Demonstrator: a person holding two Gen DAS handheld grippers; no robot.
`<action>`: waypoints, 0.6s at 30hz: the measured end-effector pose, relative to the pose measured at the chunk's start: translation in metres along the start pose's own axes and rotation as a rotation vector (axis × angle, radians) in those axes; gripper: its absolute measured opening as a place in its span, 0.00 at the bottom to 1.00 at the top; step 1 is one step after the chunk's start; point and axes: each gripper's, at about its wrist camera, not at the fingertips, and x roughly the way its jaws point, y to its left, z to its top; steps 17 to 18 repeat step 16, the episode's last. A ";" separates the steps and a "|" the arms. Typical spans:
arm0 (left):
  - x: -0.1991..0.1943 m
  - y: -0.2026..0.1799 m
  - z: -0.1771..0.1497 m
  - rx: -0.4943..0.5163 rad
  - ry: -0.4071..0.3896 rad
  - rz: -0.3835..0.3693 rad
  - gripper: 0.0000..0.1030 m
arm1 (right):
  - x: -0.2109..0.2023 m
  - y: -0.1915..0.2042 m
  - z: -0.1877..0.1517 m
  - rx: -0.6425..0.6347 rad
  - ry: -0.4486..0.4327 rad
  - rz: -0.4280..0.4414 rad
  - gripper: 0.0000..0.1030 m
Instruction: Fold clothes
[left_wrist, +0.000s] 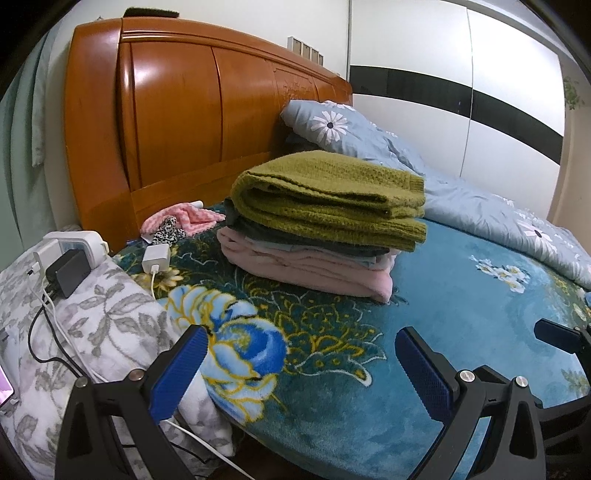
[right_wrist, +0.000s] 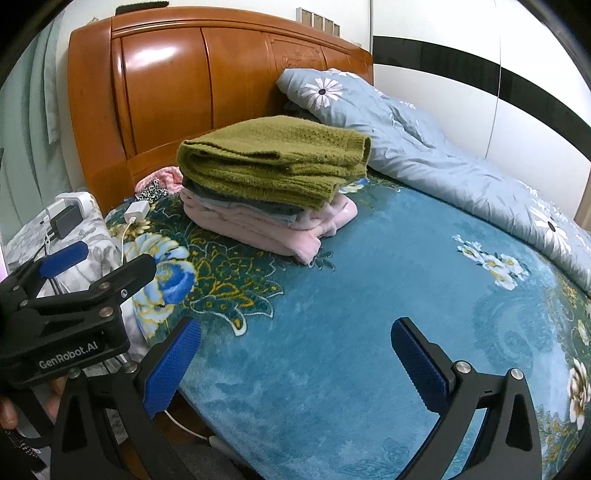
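A stack of folded clothes stands on the blue floral blanket (left_wrist: 461, 295) near the headboard. On top lies a folded olive-green knit sweater (left_wrist: 328, 195), under it grey pieces and pink garments (left_wrist: 306, 266). The same sweater (right_wrist: 273, 162) and pink garments (right_wrist: 258, 225) show in the right wrist view. My left gripper (left_wrist: 303, 354) is open and empty, low over the blanket in front of the stack. My right gripper (right_wrist: 295, 350) is open and empty, to the right of the left gripper (right_wrist: 99, 266), also short of the stack.
An orange wooden headboard (left_wrist: 177, 122) stands behind the stack. A light blue daisy quilt (left_wrist: 461, 199) lies bunched at the right. Left of the bed a grey floral cushion (left_wrist: 92, 317) carries chargers (left_wrist: 70, 271) and cables. A pink cloth (left_wrist: 184, 218) and a white charger (left_wrist: 157, 258) lie near the headboard.
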 end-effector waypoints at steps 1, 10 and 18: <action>0.000 0.000 0.000 0.000 0.002 0.000 1.00 | 0.001 0.000 0.000 0.001 0.002 0.000 1.00; 0.001 -0.001 -0.002 0.014 -0.002 0.017 1.00 | 0.003 0.001 -0.002 -0.002 0.012 0.001 1.00; 0.001 0.000 -0.003 0.016 -0.002 0.021 1.00 | 0.003 0.001 -0.002 -0.004 0.016 -0.001 1.00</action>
